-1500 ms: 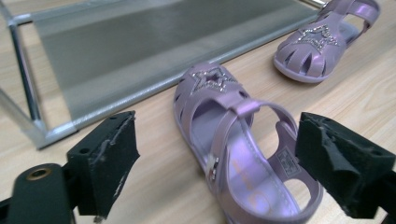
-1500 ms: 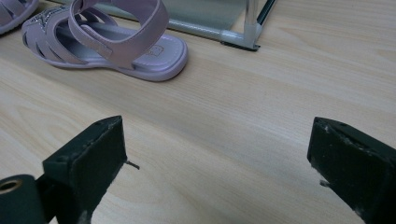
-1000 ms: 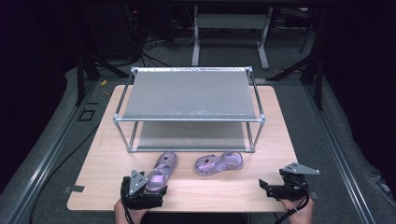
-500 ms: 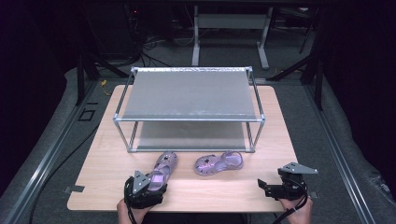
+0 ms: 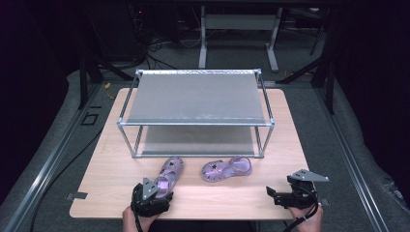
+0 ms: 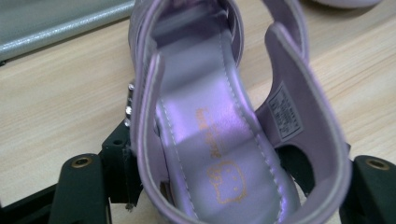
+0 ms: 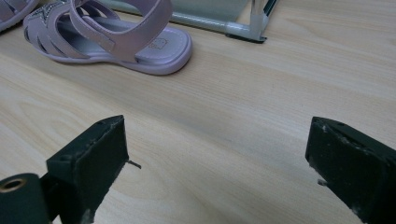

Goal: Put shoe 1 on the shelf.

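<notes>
Left gripper (image 6: pixel 219 186) jaws closing round sandal (image 6: pixel 210 130) heel; high view hides contact.

Left gripper view: purple sandal (image 6: pixel 219 140) insole carries a gold print, one short line of script lettering, too blurred to read, above a small cat-face outline with a bow near the heel. White sewn-in label (image 6: pixel 286 112) on the inner side of the heel strap: several lines of fine print, illegible. No other text, brand or number readable.
</notes>
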A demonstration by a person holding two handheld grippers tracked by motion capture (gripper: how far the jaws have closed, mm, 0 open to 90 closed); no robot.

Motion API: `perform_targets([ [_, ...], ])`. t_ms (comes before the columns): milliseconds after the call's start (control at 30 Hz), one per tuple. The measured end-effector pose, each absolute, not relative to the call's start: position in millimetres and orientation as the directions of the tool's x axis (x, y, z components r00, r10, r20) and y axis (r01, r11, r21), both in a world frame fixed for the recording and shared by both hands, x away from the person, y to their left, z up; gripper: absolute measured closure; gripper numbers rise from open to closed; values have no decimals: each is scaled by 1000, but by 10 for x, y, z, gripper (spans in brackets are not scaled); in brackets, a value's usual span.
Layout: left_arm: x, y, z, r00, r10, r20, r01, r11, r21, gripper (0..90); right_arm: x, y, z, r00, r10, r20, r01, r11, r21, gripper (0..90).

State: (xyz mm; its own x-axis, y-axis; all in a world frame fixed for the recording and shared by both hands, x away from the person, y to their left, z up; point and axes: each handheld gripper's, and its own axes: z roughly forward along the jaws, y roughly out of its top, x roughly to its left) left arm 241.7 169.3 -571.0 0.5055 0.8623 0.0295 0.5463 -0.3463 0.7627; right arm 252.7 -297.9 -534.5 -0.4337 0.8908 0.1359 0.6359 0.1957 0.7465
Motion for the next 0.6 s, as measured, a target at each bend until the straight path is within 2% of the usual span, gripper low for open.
perform_targets([
  [433,2432,1699,-5711,513,858,29,545,-351,762,300,2540,-2935,-5337,-429,896,120,625,198,755,58],
  [600,2406,1715,-5728,519,854,38,517,-349,781,330,2537,-2940,-5334,-435,891,131,618,190,763,58],
])
